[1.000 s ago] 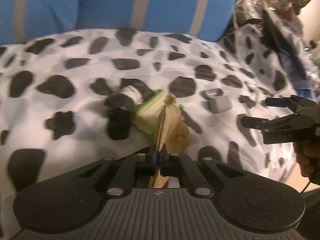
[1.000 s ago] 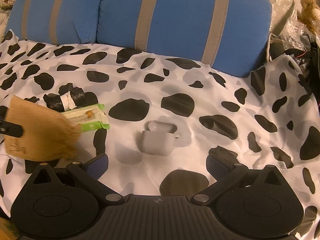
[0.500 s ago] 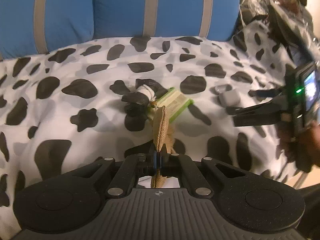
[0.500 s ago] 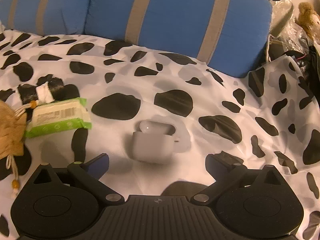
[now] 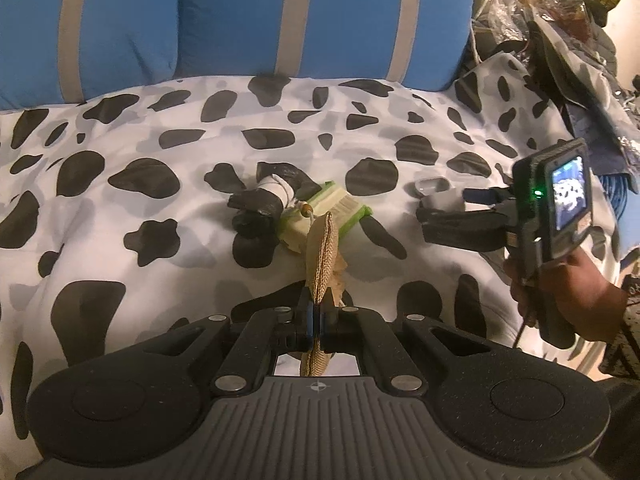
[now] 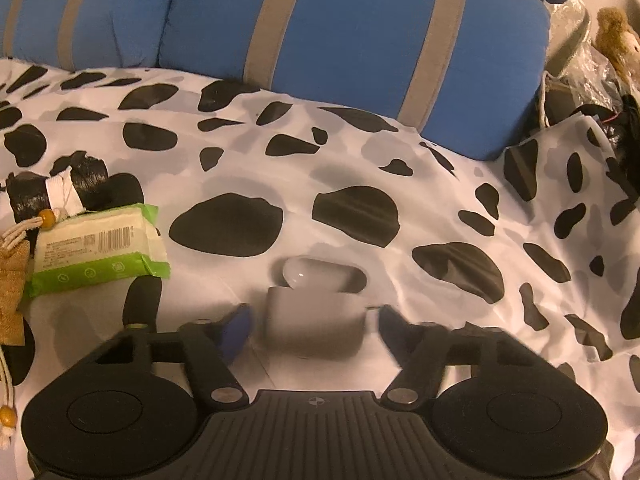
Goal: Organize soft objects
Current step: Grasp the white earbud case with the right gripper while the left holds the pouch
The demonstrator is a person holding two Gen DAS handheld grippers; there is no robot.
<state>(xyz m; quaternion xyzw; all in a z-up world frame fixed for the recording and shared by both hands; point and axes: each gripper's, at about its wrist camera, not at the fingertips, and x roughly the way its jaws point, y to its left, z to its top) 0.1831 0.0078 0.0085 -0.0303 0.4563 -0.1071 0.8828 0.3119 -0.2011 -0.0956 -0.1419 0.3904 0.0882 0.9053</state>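
Left gripper [image 5: 316, 312] was clamped on the burlap pouch [image 5: 322, 252], lifted at six o'clock of the wipes pack [image 5: 320, 216]. Right gripper [image 6: 312, 320] stood apart, straddling the earbud case [image 6: 316, 308], probably to grasp it.

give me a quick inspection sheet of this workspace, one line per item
surface: cow-print sheet, wrinkled.
job's things: burlap pouch held on edge; wipes pack and black roll lying touching.
clutter: earbud case, lid open.
grippers: left gripper shut on the pouch; right gripper open, fingers either side of the case, contact unclear.
cables: pouch drawstring with beads; thin wires at the far right.
surroundings: blue cushions behind; pile of bags to the right.
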